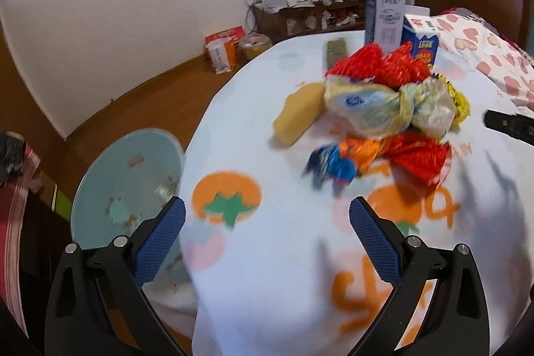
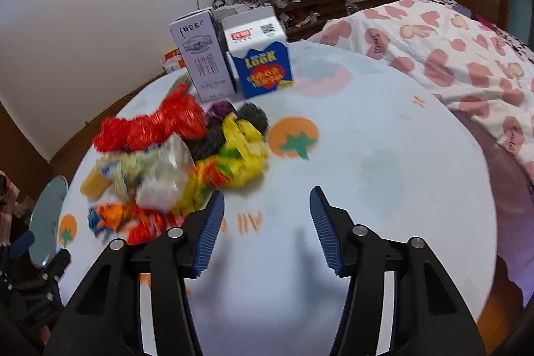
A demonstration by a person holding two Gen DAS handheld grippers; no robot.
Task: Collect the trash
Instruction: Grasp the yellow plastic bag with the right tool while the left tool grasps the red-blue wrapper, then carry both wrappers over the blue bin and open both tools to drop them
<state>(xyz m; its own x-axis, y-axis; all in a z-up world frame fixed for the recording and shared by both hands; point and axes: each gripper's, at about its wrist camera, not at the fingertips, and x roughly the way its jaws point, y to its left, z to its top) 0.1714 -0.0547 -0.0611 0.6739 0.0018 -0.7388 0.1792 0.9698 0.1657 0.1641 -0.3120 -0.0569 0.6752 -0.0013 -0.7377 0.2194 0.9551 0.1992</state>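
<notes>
I am looking at a heap of crumpled snack wrappers (image 2: 173, 162) lying on the round worktop (image 2: 383, 175), which is wearing a pale cloth printed with orange persimmons and pink strawberries. The heap is stretching from a red wrapper (image 2: 150, 125) at the far end, through a pale clear bag (image 1: 370, 109) and a yellow wrapper (image 2: 243, 149), to an orange-and-blue wrapper (image 1: 337, 160) nearest me; motion blur is keeping me from reading any print on them. A yellow block (image 1: 297, 115) is lying at the heap's left edge, its long axis running diagonally away from me.

Behind the heap two cartons are standing upright side by side: a white carton (image 2: 203, 55) with vertical Chinese characters I cannot make out, and a blue carton (image 2: 262, 62) reading "LOOK" in yellow above a red heart. The cloth is showing orange lettering, partly "All" seen upside down.

The left hand-held gripper (image 1: 267, 232) is hovering in front of the heap, jaws spread wide and holding nothing. The right hand-held gripper (image 2: 267, 216) is sitting just right of the heap's near end, jaws about half apart with only cloth between them.

A pale blue bin (image 1: 130, 186) is standing on the floor beside the worktop's left edge. A bed (image 2: 450, 55) with a heart-patterned quilt reading "Smile" is lying to the right.
</notes>
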